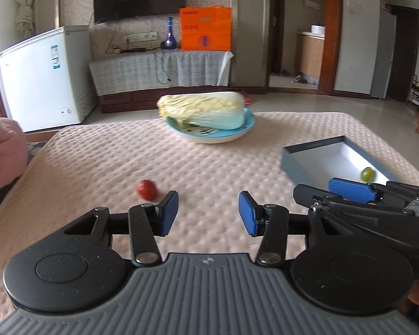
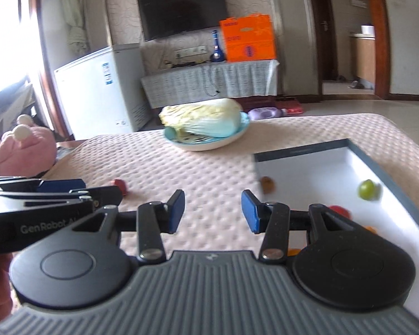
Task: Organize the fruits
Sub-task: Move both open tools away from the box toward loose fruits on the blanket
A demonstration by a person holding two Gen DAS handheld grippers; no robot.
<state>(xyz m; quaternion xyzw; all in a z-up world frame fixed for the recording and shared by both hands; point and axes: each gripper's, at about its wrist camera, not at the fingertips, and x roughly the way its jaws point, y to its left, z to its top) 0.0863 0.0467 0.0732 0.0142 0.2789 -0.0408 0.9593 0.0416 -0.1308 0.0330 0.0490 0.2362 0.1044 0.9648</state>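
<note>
While both grippers hover above the pink quilted table (image 1: 103,150), their blue pads stand apart with nothing between them: the left gripper (image 1: 208,213) near the front edge, the right gripper (image 2: 213,211) just beside it at the box's left wall. A red fruit (image 1: 146,189) lies on the table near the front edge, just left of the left gripper's fingers. The grey box (image 2: 388,167) sits at the right edge, holding a green fruit (image 2: 366,189), a brown one (image 2: 267,183) and red and orange pieces partly hidden. A cabbage (image 1: 202,109) lies in a blue dish (image 1: 250,121) toward the far edge.
</note>
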